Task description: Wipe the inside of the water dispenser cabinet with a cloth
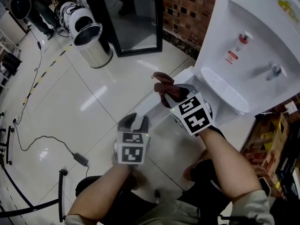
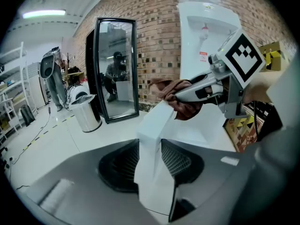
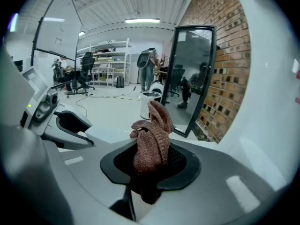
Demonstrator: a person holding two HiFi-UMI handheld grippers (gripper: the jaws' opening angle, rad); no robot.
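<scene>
L tongs (image 1: 135,122): clamped on 1 white door (image 2: 151,172) | R tongs (image 3: 150,168): grip 1 brown cloth (image 3: 151,142) | 1 water dispenser (image 1: 253,46) by R tongs

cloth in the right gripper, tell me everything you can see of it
The cloth is a reddish-brown ribbed knit fabric, bunched into a crumpled wad. The right gripper has its jaws shut on the lower part, with folds sticking up past the tips. It hangs in the air before the white water dispenser, near the top edge of the white door held by the left gripper. Whether it touches that door is unclear.
</scene>
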